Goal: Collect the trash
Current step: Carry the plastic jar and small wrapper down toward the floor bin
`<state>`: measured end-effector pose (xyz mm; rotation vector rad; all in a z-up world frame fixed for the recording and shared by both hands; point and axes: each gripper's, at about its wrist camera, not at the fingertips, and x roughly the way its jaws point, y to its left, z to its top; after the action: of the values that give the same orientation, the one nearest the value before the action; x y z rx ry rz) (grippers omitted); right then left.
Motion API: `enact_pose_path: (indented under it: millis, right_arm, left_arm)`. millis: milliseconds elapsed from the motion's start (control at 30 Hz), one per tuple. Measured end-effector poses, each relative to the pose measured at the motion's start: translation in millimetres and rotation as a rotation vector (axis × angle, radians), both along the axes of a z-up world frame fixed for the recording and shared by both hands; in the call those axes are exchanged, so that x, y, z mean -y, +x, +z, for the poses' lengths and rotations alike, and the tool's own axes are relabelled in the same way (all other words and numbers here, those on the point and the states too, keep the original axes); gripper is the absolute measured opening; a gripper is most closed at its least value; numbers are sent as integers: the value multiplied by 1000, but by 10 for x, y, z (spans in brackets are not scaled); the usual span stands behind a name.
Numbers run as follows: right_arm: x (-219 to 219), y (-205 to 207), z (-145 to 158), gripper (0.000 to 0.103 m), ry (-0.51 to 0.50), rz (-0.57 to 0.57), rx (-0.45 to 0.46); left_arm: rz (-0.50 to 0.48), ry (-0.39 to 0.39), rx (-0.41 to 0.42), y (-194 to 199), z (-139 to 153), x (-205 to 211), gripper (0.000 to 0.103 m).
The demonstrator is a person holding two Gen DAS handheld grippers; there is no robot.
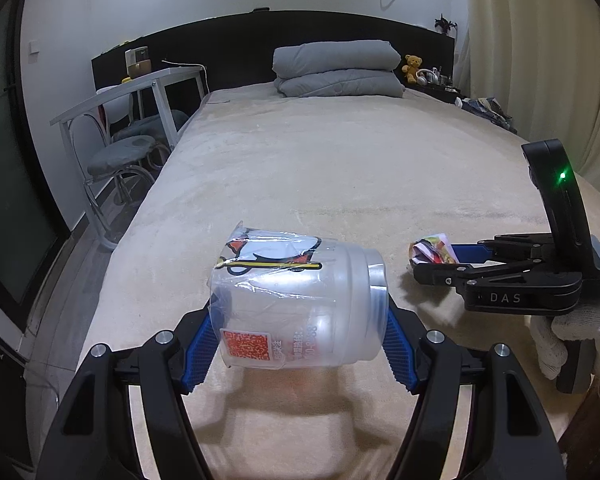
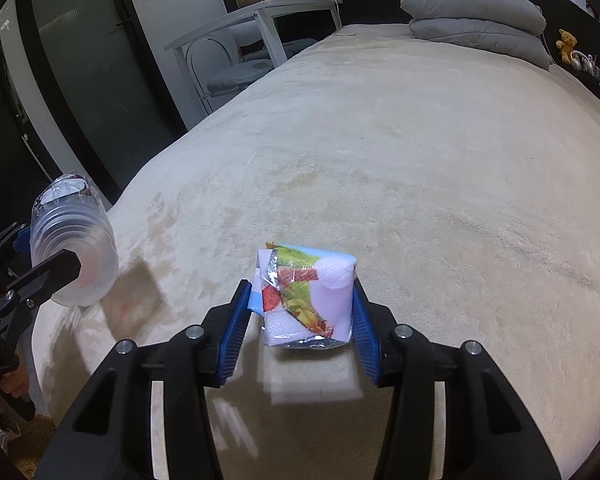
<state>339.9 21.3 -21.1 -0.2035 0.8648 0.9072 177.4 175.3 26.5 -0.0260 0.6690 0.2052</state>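
My left gripper [image 1: 298, 332] is shut on a clear plastic cup [image 1: 296, 300] with a cartoon film lid and an orange QR label; it holds the cup sideways above the near end of the beige bed [image 1: 320, 168]. The cup also shows in the right wrist view [image 2: 74, 244] at the left. My right gripper [image 2: 300, 320] is shut on a crumpled, colourful snack wrapper [image 2: 306, 296] held just above the bed. In the left wrist view the right gripper [image 1: 436, 260] sits to the right with the wrapper [image 1: 432, 250] at its tips.
Folded grey bedding [image 1: 336, 68] lies at the head of the bed by a black headboard. A yellow teddy bear [image 1: 412, 66] sits beside it. A white table [image 1: 132, 96] with chairs stands left of the bed. A curtain [image 1: 540, 60] hangs at the right.
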Motion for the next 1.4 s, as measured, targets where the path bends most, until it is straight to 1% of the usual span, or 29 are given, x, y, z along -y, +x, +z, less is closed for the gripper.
enact_pose_path:
  millis: [233,333,433,600,733,867,933,1100,1167,1267,1400]
  right_arm:
    - [255,-111,257,49,54,-26,-1]
    - [388,-195,377,49,71,-36,4]
    - [554,-286,472,49,80,-48,9]
    - [854,-406,646,49,110,-71,9]
    - [1102,-538,756,49,133,-84,4]
    - [1314,-771,944,49,170,-66,50]
    - [1437,-874,999,49,187,-69,56]
    - [1749,-1132,1053,49,213,-75,36]
    - [1866,-1285,1076,49,225,-70,42]
    - [1996,-1520,1108,49,244,-56,64]
    - [2146,-1794,1116,49,265,-38,82]
  left_arm:
    - [-14,6,44,-166,183,171,69]
    - [-23,22,56,-241,266,292,69]
    - [-35,33,88,-351,374,402,69]
    - [-30,25,108,-514,449,549,69]
    - [-48,47,110,-632,475,720,69]
    - [-70,50,131,-770,552,870,69]
    - [-74,47,138,-851,569,941,69]
    - [-92,40,155,-1056,578,1136,69]
    - [-95,43,155,-1131,576,1210,69]
    - [-112,48,181,-1277,629,1321,69]
    - [-107,26,188,-1422,607,1385,69]
